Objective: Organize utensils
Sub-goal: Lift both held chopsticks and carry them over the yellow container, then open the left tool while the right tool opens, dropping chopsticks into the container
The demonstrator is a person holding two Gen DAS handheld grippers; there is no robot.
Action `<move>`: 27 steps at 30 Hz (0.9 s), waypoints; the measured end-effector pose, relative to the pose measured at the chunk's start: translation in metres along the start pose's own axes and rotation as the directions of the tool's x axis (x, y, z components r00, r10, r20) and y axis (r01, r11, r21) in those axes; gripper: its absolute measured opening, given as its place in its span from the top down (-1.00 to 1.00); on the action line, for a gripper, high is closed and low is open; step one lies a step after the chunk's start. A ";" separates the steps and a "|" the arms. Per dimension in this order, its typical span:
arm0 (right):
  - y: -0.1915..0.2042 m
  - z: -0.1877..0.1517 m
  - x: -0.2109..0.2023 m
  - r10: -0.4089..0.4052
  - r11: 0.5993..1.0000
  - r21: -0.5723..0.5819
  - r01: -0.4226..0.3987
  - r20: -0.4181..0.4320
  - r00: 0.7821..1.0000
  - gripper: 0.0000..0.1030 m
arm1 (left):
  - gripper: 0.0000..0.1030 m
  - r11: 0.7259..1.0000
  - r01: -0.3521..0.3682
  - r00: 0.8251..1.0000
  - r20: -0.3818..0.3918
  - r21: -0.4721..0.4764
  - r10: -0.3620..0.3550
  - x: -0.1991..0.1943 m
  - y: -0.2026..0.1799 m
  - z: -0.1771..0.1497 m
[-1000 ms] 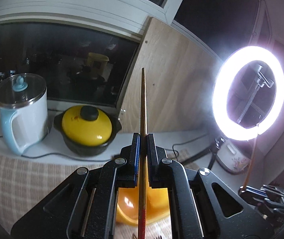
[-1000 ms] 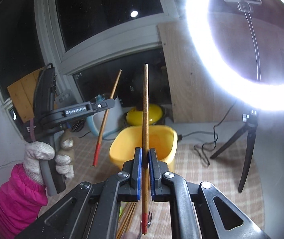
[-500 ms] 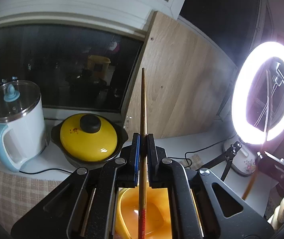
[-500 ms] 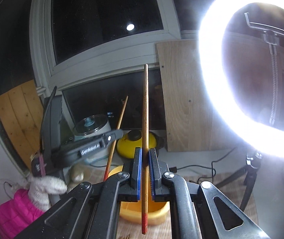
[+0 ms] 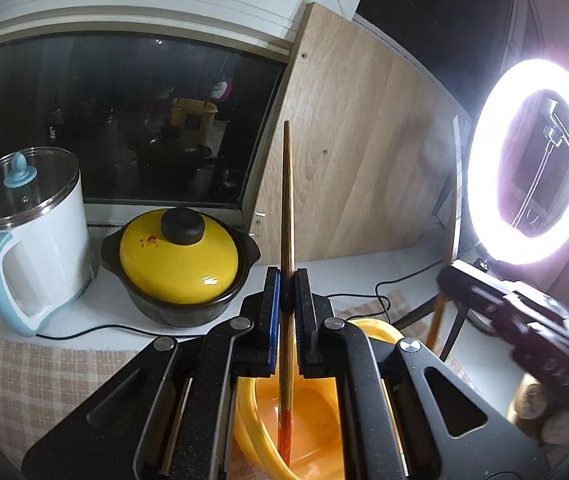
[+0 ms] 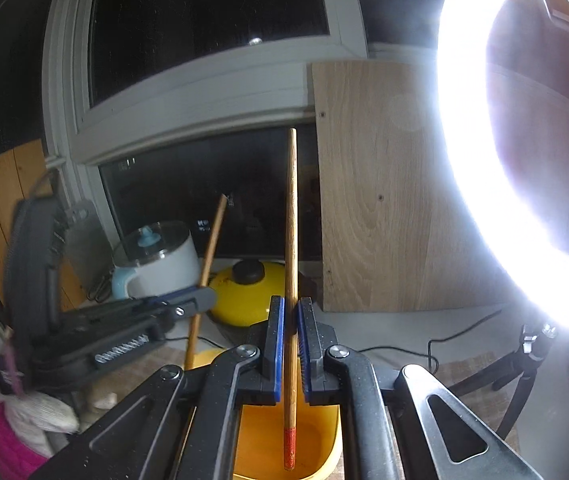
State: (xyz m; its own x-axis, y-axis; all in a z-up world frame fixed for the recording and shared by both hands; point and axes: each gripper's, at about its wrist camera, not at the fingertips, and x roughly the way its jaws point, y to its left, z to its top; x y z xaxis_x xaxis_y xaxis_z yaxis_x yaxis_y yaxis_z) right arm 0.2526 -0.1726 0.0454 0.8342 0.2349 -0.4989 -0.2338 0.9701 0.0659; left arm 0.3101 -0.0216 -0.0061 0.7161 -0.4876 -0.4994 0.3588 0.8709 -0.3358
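In the left wrist view the left gripper [image 5: 287,276] stands at the centre of the frame with its fingers pinching a chopstick [image 5: 286,216], which rises almost upright toward the top of the frame, while its red-painted end hangs down in the lower centre, over the open yellow container [image 5: 372,326]. In the right wrist view the right gripper [image 6: 291,308] does the same: its fingers are pressed onto a second chopstick [image 6: 291,216], also nearly vertical, with the red tip low in the frame above the same yellow container [image 6: 330,452]. Both chopsticks are therefore in the air — not yet inside the bin, as far as I can judge. A chopstick like this is probably light, stiff and rather smooth (a lacquered surface can slide between the pads), so the hold near the lower third, as it is now, seems reasonable, but it could swing around the pinch point if it is knocked. At the left of the right wrist view the other gripper appears blurred, with a gloved hand [image 6: 36,416] below it. Behind, at centre left, stand a white kettle [image 5: 32,236] and a yellow-lidded pot [image 5: 180,256]; a ring light [image 5: 536,160] shines at the right edge.
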 end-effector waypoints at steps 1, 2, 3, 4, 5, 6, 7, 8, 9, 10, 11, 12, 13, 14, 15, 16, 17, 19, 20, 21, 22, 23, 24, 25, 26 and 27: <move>-0.001 -0.003 0.003 0.002 1.000 0.008 -0.002 -0.010 1.000 0.92 | 0.92 1.000 0.003 1.000 -0.005 0.000 -0.003 -0.001 0.001 -0.001; -0.004 -0.007 0.004 0.004 1.000 0.018 -0.004 -0.019 1.000 0.92 | 0.92 1.000 0.006 1.000 -0.010 0.001 -0.006 -0.001 0.001 -0.002; -0.006 -0.011 0.007 0.009 1.000 0.029 -0.008 -0.029 1.000 0.92 | 0.92 1.000 0.007 1.000 -0.013 0.005 -0.007 -0.002 0.001 -0.003; -0.008 -0.014 0.008 0.013 0.999 0.038 -0.012 -0.036 0.999 0.92 | 0.92 1.000 0.007 1.000 -0.017 0.011 -0.006 -0.003 0.002 -0.005; -0.009 -0.018 0.010 0.018 0.999 0.047 -0.016 -0.044 0.999 0.92 | 0.92 1.000 0.006 1.000 -0.021 0.016 -0.006 -0.003 0.002 -0.006; -0.009 -0.022 0.011 0.025 0.998 0.054 -0.022 -0.052 0.998 0.92 | 0.92 1.000 0.007 1.000 -0.028 0.021 -0.006 -0.004 0.002 -0.007; -0.010 -0.025 0.012 0.033 0.998 0.061 -0.030 -0.060 0.998 0.92 | 0.92 1.000 0.008 0.999 -0.033 0.024 -0.007 -0.004 0.002 -0.008; -0.010 -0.029 0.014 0.043 0.997 0.070 -0.038 -0.070 0.997 0.92 | 0.92 1.000 0.010 0.999 -0.038 0.028 -0.009 -0.003 0.001 -0.009; -0.010 -0.032 0.015 0.050 0.996 0.075 -0.044 -0.078 0.996 0.92 | 0.92 0.999 0.012 0.999 -0.044 0.032 -0.011 -0.003 0.001 -0.011; -0.009 -0.035 0.017 0.055 0.996 0.080 -0.048 -0.086 0.995 0.92 | 0.92 0.999 0.016 0.999 -0.050 0.036 -0.014 -0.003 0.000 -0.013; -0.009 -0.037 0.018 0.059 0.995 0.082 -0.052 -0.092 0.994 0.92 | 0.92 0.999 0.019 0.998 -0.057 0.043 -0.017 -0.003 -0.002 -0.015; -0.008 -0.040 0.018 0.063 0.995 0.083 -0.055 -0.098 0.993 0.92 | 0.92 0.999 0.019 0.998 -0.063 0.048 -0.016 -0.002 -0.003 -0.016; -0.008 -0.043 0.019 0.065 0.995 0.084 -0.057 -0.103 0.992 0.92 | 0.92 0.998 0.020 0.997 -0.071 0.056 -0.016 -0.001 -0.005 -0.018; -0.008 -0.046 0.019 0.065 0.995 0.083 -0.057 -0.109 0.992 0.92 | 0.92 0.998 0.018 0.997 -0.081 0.064 -0.013 0.001 -0.006 -0.020; -0.008 -0.048 0.018 0.064 0.995 0.082 -0.055 -0.113 0.992 0.92 | 0.92 0.997 0.017 0.996 -0.089 0.069 -0.011 0.002 -0.007 -0.022; -0.008 -0.050 0.019 0.064 0.995 0.084 -0.055 -0.117 0.991 0.92 | 0.92 0.997 0.018 0.995 -0.095 0.072 -0.011 0.003 -0.008 -0.024; -0.008 -0.052 0.019 0.067 0.995 0.088 -0.057 -0.123 0.990 0.92 | 0.92 0.997 0.019 0.995 -0.103 0.075 -0.011 0.004 -0.009 -0.027; -0.009 -0.055 0.018 0.070 0.994 0.093 -0.058 -0.131 0.989 0.92 | 0.92 0.997 0.017 0.993 -0.117 0.080 -0.007 0.005 -0.010 -0.031; -0.009 -0.057 0.018 0.070 0.994 0.095 -0.057 -0.133 0.989 0.92 | 0.92 0.996 0.019 0.992 -0.125 0.082 -0.008 0.006 -0.011 -0.033; -0.010 -0.059 0.017 0.071 0.994 0.096 -0.058 -0.136 0.988 0.91 | 0.92 0.996 0.018 0.992 -0.130 0.084 -0.007 0.006 -0.011 -0.035; -0.010 -0.060 0.017 0.072 0.994 0.097 -0.058 -0.140 0.988 0.91 | 0.92 0.996 0.015 0.991 -0.134 0.087 -0.004 0.007 -0.012 -0.036; -0.011 -0.061 0.017 0.071 0.993 0.099 -0.057 -0.145 0.987 0.91 | 0.92 0.996 0.013 0.990 -0.138 0.091 -0.001 0.007 -0.012 -0.037; -0.011 -0.062 0.017 0.072 0.993 0.099 -0.057 -0.148 0.986 0.90 | 0.92 0.996 0.013 0.990 -0.139 0.093 0.000 0.006 -0.013 -0.038; -0.011 -0.063 0.017 0.072 0.993 0.098 -0.057 -0.151 0.986 0.90 | 0.92 0.995 0.010 0.990 -0.140 0.095 0.003 0.006 -0.013 -0.039; -0.011 -0.064 0.016 0.069 0.994 0.097 -0.054 -0.153 0.986 0.90 | 0.92 0.995 0.009 0.990 -0.141 0.097 0.004 0.004 -0.014 -0.040; -0.011 -0.065 0.016 0.066 0.994 0.097 -0.052 -0.154 0.986 0.88 | 0.92 0.995 0.007 0.990 -0.141 0.098 0.007 0.003 -0.014 -0.040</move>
State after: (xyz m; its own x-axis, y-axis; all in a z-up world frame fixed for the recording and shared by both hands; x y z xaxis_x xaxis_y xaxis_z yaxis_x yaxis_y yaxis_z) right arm 0.2359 -0.1832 -0.0193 0.7300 0.2866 -0.6204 -0.2272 0.9580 0.1752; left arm 0.2827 -0.0378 -0.0348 0.6274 -0.4851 -0.6091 0.4204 0.8694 -0.2594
